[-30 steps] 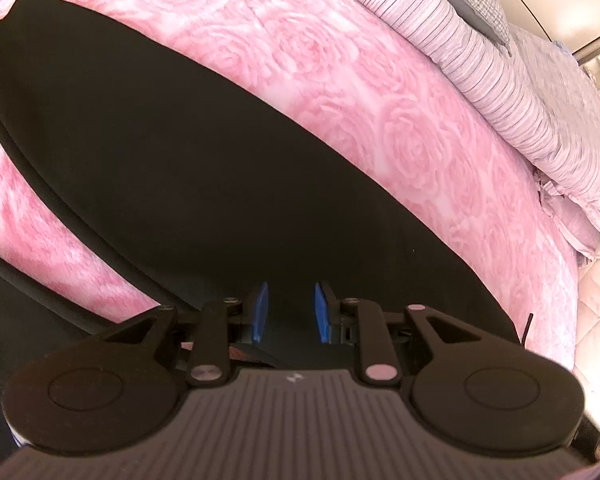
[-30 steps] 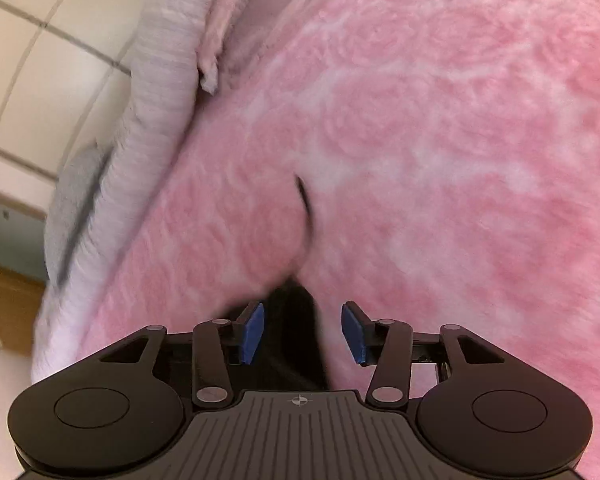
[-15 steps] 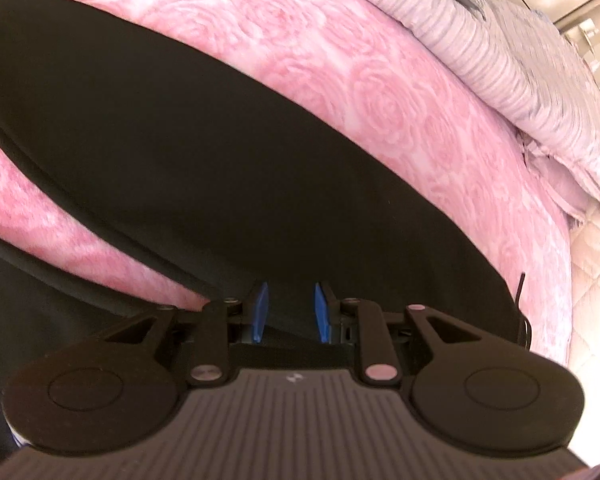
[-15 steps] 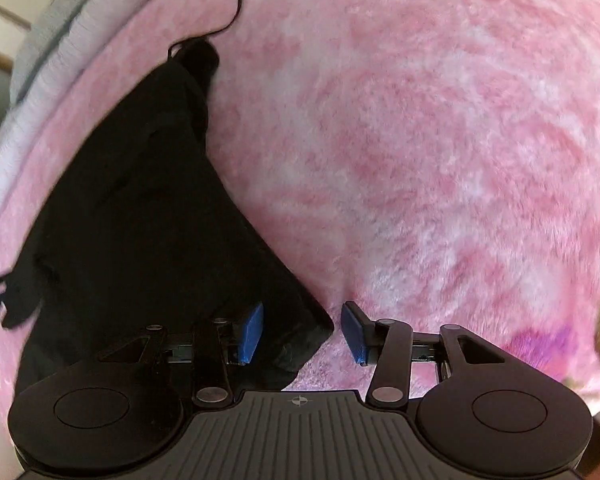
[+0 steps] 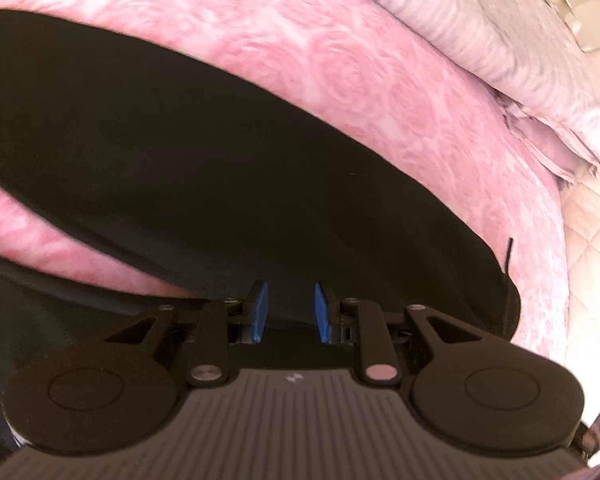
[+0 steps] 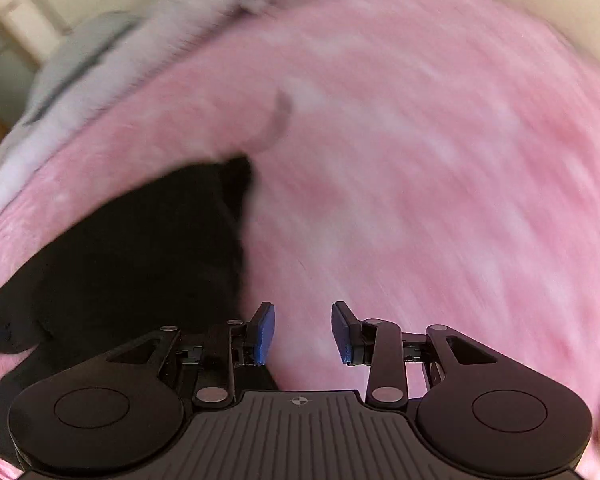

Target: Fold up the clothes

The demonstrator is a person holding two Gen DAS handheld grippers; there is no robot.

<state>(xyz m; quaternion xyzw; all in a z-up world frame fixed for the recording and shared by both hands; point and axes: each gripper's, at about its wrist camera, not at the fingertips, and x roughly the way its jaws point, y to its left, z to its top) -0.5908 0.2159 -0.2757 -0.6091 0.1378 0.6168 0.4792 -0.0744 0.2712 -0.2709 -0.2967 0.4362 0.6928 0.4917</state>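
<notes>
A black garment (image 5: 220, 168) lies spread across the pink rose-patterned blanket (image 5: 340, 64), with a thin black cord (image 5: 509, 254) sticking out at its right end. My left gripper (image 5: 288, 312) hovers low over the garment's near edge. Its blue pads (image 5: 260, 310) stand apart, and only dark fabric shows behind the gap. In the blurred right wrist view the same black garment (image 6: 140, 260) fills the lower left, with its cord (image 6: 280, 120) smeared above it. My right gripper (image 6: 303, 330) is open over bare pink blanket (image 6: 440, 180), just right of the garment's edge.
Striped lilac-grey bedding (image 5: 480, 40) is heaped along the far side of the bed. Pale tiled floor (image 5: 592, 220) shows past the bed's right edge. In the right wrist view, grey-white bedding (image 6: 80, 64) and a pale wall lie at the upper left.
The right gripper has swung fast off the garment onto bare blanket, and its fingers have narrowed. The left view has slid closer over the garment, with its finger gap unchanged.
</notes>
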